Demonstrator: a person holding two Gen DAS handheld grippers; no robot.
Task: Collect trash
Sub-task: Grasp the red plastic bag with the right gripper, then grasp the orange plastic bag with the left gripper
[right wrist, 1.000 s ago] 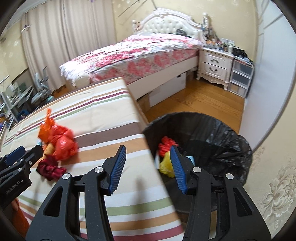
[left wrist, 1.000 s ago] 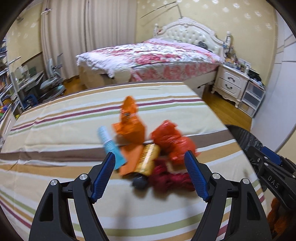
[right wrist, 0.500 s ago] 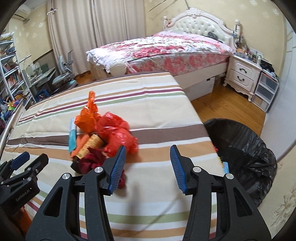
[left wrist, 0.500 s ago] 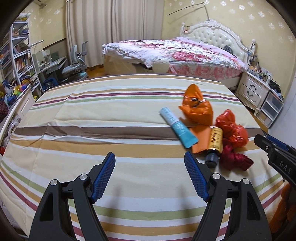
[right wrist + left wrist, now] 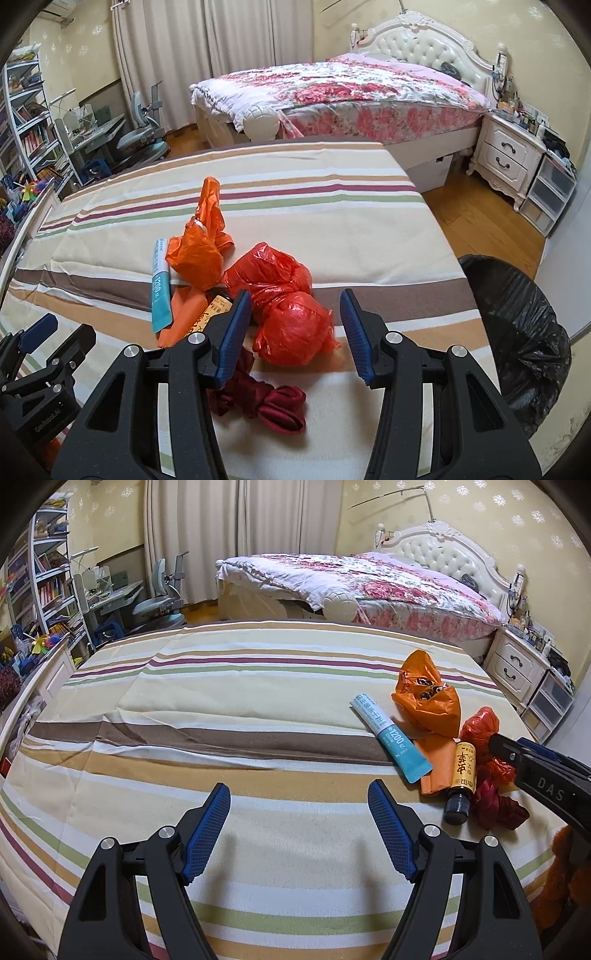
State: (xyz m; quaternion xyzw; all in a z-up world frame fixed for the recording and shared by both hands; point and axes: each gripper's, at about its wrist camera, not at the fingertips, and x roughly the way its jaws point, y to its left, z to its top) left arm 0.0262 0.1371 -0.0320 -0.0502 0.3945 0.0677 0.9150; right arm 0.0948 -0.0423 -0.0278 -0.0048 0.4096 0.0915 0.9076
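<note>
Two grippers, both parted and empty: left gripper (image 5: pixel 299 805) above bare striped bedspread (image 5: pixel 221 709), well left of crumpled red plastic bag (image 5: pixel 291 314); right gripper (image 5: pixel 295 314) framing that bag without touching. Black-lined bin (image 5: pixel 517 332) right of it.

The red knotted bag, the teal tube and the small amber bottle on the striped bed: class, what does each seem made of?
Red knotted bag: thin glossy plastic film, crinkled with bright highlights. Teal tube: probably soft plastic, matte, with a flat crimped end. Small amber bottle: likely glass or hard plastic, with a paper-like label and dark cap.
</note>
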